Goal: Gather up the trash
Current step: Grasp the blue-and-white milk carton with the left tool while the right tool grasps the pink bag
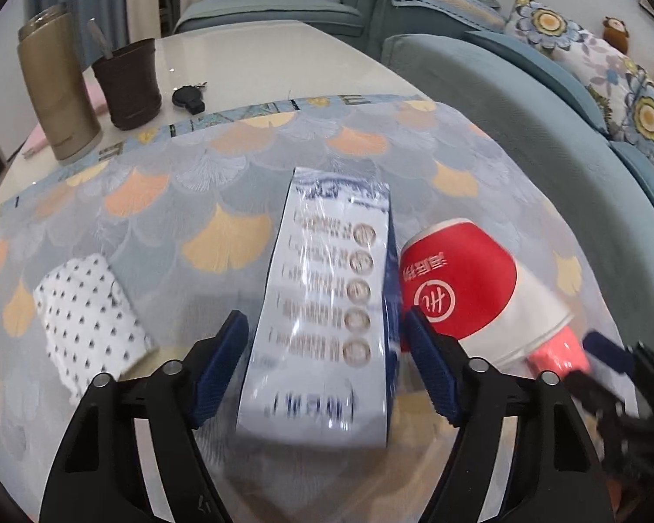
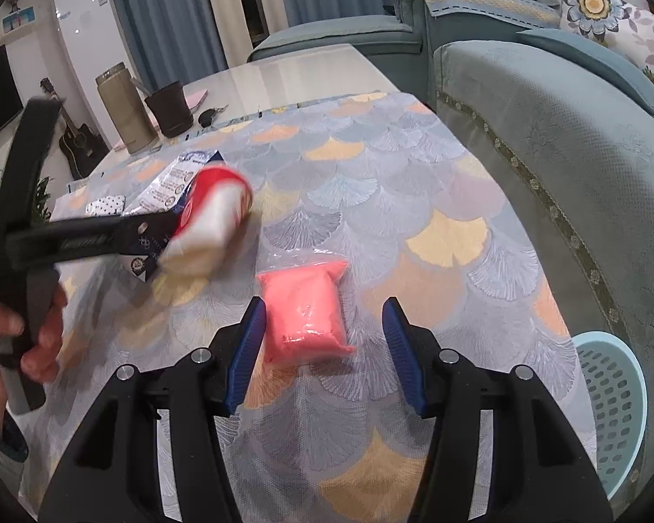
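A blue-and-white box [image 1: 322,305] wrapped in clear film lies on the patterned tablecloth. My left gripper [image 1: 322,340] straddles it, open, with a thin gap at each pad. Right beside the box lies a red-and-white paper cup [image 1: 458,279] on its side. The same cup [image 2: 213,218] and box [image 2: 170,183] show blurred in the right wrist view. A pink packet [image 2: 309,309] lies flat between the pads of my right gripper [image 2: 325,335], which is open and not pressing on it. The packet [image 1: 558,353] sits just past the cup's rim. A polka-dot pack [image 1: 87,318] lies to the left.
A light blue basket [image 2: 610,414] stands on the floor past the table's right edge, against a teal sofa [image 2: 545,152]. A thermos [image 1: 56,87], a brown cup [image 1: 128,83] and keys [image 1: 187,96] stand at the table's far end. A hand [image 2: 30,340] holds the left gripper's handle.
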Motion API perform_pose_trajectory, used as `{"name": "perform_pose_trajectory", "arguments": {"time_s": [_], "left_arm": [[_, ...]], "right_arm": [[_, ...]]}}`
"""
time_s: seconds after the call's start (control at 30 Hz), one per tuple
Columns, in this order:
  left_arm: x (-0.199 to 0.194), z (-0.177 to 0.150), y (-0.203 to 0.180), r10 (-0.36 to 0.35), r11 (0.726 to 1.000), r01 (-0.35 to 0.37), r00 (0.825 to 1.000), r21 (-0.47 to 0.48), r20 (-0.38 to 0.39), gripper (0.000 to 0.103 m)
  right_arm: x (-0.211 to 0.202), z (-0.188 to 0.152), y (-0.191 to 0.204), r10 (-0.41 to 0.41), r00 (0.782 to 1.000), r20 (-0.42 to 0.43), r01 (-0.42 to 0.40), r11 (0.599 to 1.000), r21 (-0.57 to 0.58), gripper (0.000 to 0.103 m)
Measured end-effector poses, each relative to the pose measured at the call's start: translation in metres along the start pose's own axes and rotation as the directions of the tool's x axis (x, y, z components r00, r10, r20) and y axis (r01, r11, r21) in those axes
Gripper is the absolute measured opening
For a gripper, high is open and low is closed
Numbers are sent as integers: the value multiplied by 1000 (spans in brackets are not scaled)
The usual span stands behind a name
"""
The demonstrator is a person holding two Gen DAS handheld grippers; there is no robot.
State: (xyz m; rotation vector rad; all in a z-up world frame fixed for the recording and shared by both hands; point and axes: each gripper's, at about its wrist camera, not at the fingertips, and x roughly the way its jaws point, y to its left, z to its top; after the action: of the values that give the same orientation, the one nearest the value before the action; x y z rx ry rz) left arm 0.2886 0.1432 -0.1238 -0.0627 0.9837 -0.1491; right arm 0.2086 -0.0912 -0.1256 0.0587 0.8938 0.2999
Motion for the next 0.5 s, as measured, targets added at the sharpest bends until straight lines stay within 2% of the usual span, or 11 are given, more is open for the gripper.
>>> {"name": "perform_pose_trajectory", "arguments": {"time_s": [0.07, 0.23, 0.33, 0.5], "left_arm": [[7, 4, -2, 5, 1000, -5, 1000, 3, -17, 67], [14, 3, -12, 99, 993, -100, 995, 58, 22, 62], [10, -2, -12, 108, 993, -110, 993, 50, 42, 60], [-13, -19, -8, 101, 995, -99, 991, -26, 94, 60]], "right_arm": [[1, 0, 1, -2, 1000, -3, 2, 1000, -2, 52], [5, 1, -4, 12, 1000, -16, -12, 1000, 21, 52], [7, 1, -4, 10, 1000, -25, -9, 1000, 25, 52], [18, 4, 1, -3, 997, -74, 3, 1000, -1, 52]]}}
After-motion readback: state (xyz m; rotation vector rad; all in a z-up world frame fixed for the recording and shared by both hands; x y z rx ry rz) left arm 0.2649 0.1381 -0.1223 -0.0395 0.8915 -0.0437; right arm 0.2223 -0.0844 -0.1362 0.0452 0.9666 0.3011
